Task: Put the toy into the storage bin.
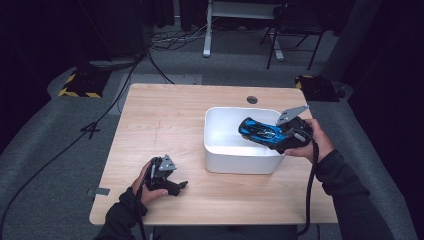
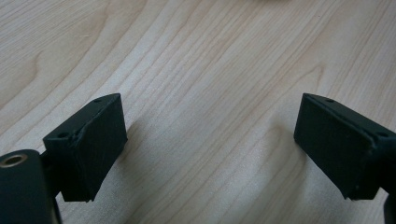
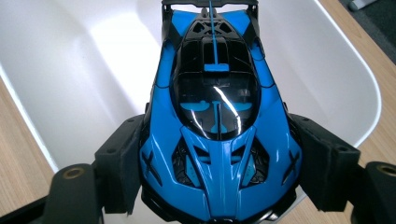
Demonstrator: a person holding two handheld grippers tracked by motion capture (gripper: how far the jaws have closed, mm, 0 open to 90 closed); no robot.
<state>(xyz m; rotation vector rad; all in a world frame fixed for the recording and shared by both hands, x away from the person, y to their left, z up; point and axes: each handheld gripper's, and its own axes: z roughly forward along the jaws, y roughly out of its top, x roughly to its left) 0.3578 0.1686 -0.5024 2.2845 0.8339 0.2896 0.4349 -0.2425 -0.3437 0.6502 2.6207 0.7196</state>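
no readable text, labels or numbers anywhere

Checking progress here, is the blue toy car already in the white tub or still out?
Still out: the blue toy car hangs clamped in the right gripper above the white tub.

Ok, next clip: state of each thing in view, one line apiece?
Right gripper: shut on the toy car's sides.
Toy car: blue and black, held above the bin, upright.
White bin: on the table, nothing seen inside.
Left gripper: open, jaws wide, nothing between them, low over the wooden table.
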